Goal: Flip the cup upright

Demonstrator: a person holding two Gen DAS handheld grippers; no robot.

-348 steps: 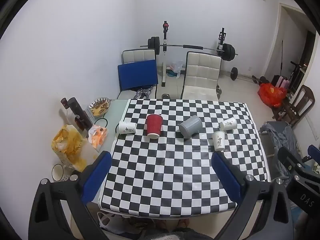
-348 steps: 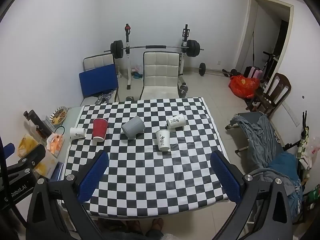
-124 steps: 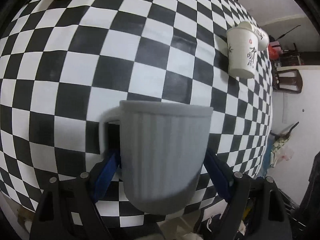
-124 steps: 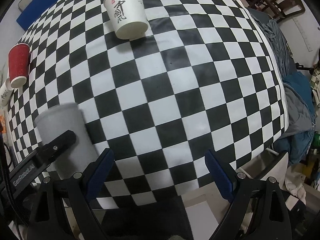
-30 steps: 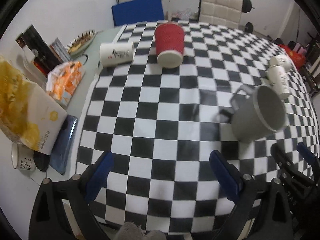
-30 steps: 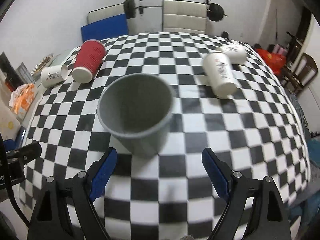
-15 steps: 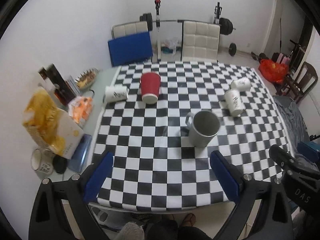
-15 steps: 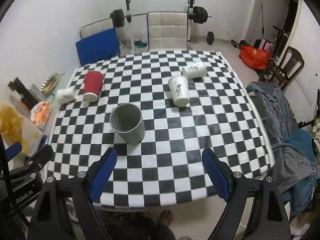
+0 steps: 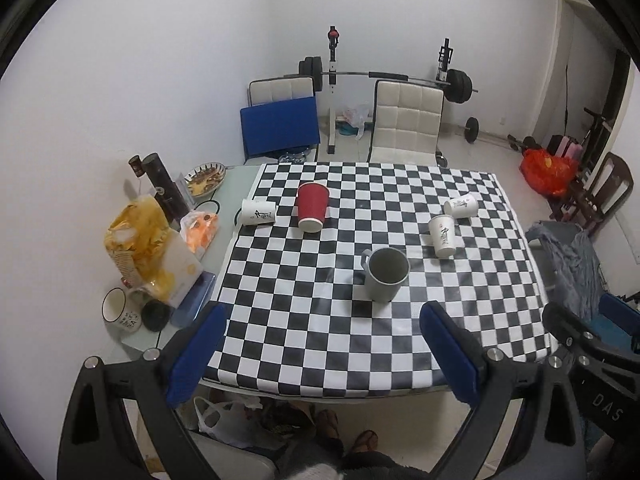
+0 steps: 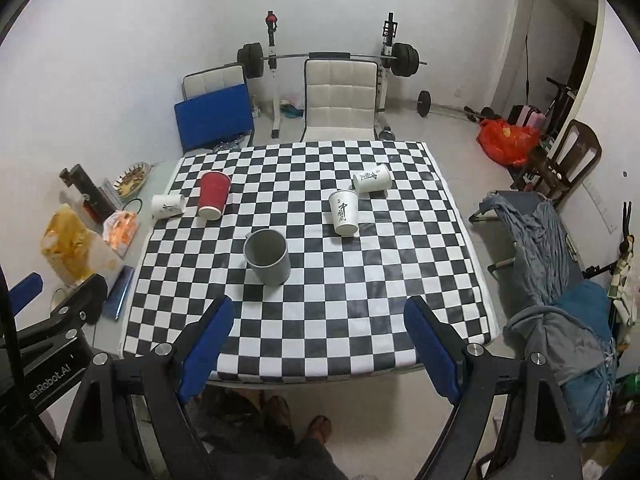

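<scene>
A grey ribbed mug (image 9: pixel 384 275) stands upright, mouth up, on the checkered tablecloth (image 9: pixel 304 320), handle to the left. It also shows in the right wrist view (image 10: pixel 267 256). My left gripper (image 9: pixel 322 344) is open and empty, held high above the table's near edge. My right gripper (image 10: pixel 318 338) is open and empty, also back above the near edge. A red paper cup (image 9: pixel 311 207) and three white paper cups (image 9: pixel 443 236) (image 9: pixel 461 206) (image 9: pixel 258 211) lie on their sides.
Snack bags (image 9: pixel 148 248), a white mug (image 9: pixel 118 311), a dark box (image 9: pixel 164 190) and a dish (image 9: pixel 205 176) crowd the table's left strip. Chairs (image 9: pixel 406 128) and a barbell rack (image 9: pixel 384 76) stand behind. A clothes-draped chair (image 10: pixel 548 240) stands right.
Both grippers have pulled up and back from the table. The grey mug, earlier held and turned, now stands upright and free on the cloth.
</scene>
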